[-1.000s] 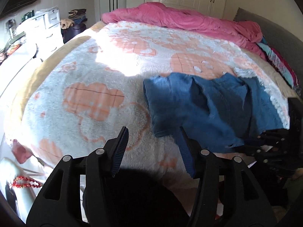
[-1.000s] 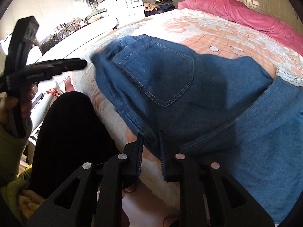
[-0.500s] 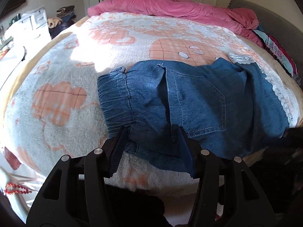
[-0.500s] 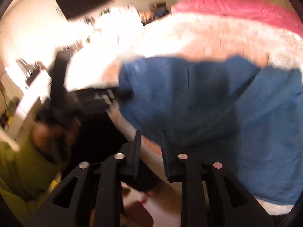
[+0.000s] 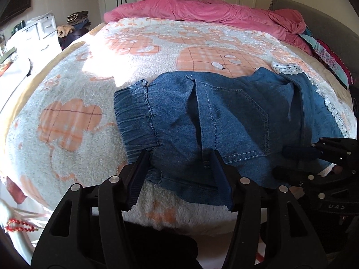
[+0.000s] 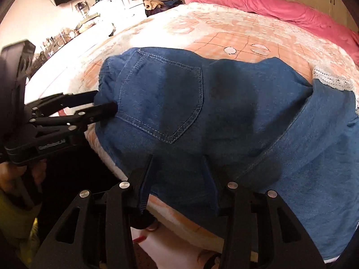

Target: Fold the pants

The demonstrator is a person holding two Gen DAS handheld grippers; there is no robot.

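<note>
Blue denim pants (image 5: pixel 224 116) lie on the near edge of the bed, elastic waistband to the left, back pocket facing up. They also fill the right wrist view (image 6: pixel 202 112). My left gripper (image 5: pixel 179 170) is open with its jaws straddling the waistband's near corner. It shows in the right wrist view (image 6: pixel 98 105) at the waistband edge. My right gripper (image 6: pixel 178 174) is open, its jaws around the near hem of the pants below the pocket. It appears at the right of the left wrist view (image 5: pixel 289 161).
The bed carries a white and orange fleece blanket (image 5: pixel 89 94) and a pink duvet (image 5: pixel 213 11) at the far end. A white lace edge (image 6: pixel 329 78) lies by the pants. White drawers (image 5: pixel 38 31) and a cluttered desk (image 6: pixel 67 38) stand to the left.
Both grippers moved in onto the near edge of the pants. The right gripper opened from nearly shut. The left gripper closed in on the waistband corner.
</note>
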